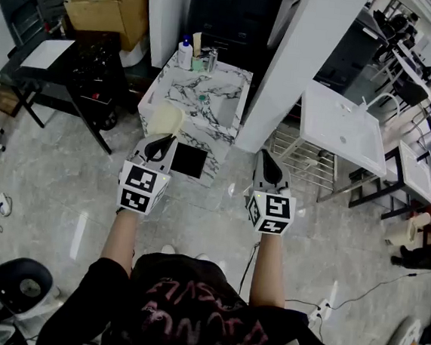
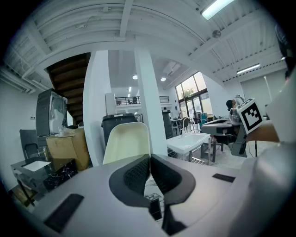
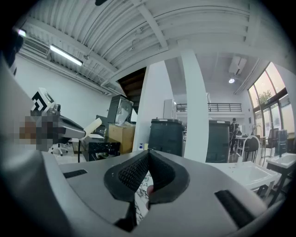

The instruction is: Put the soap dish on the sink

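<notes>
A pale cream soap dish is pinched at its near edge by my left gripper, which is shut on it. The dish hangs over the front left corner of the marble sink counter. In the left gripper view the dish stands upright above the closed jaws of my left gripper. My right gripper hovers off the counter's front right corner. Its jaws are shut with nothing between them. The dish shows again at the left of the right gripper view.
Bottles stand at the counter's back edge, and a black square lies at its front. A white pillar rises just right of the counter. Beyond it a white basin rests on a rack. A black table and a cardboard box are at the left.
</notes>
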Demonstrator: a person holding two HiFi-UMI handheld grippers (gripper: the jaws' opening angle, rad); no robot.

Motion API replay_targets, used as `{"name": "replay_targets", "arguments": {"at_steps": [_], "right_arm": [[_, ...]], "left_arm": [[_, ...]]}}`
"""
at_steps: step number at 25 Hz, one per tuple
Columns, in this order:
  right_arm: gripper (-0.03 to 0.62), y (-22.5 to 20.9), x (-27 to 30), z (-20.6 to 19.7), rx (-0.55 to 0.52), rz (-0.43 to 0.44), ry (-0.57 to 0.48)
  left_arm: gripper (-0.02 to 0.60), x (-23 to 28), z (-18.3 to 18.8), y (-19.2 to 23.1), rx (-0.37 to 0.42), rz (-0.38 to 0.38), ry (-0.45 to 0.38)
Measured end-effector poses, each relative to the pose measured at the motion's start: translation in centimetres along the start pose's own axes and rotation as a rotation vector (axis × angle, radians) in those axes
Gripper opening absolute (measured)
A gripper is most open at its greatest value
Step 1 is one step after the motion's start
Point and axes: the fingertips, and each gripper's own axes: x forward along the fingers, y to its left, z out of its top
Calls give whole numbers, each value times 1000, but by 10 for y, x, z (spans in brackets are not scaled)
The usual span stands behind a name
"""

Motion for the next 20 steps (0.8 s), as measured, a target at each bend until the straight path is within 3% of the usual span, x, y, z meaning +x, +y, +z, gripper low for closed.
{"name": "replay_targets", "arguments": {"at_steps": [20], "right_arm": [[8, 18, 12, -4, -1, -26, 7]], "left_arm": [[23, 2, -11, 16, 17, -52, -8]]}}
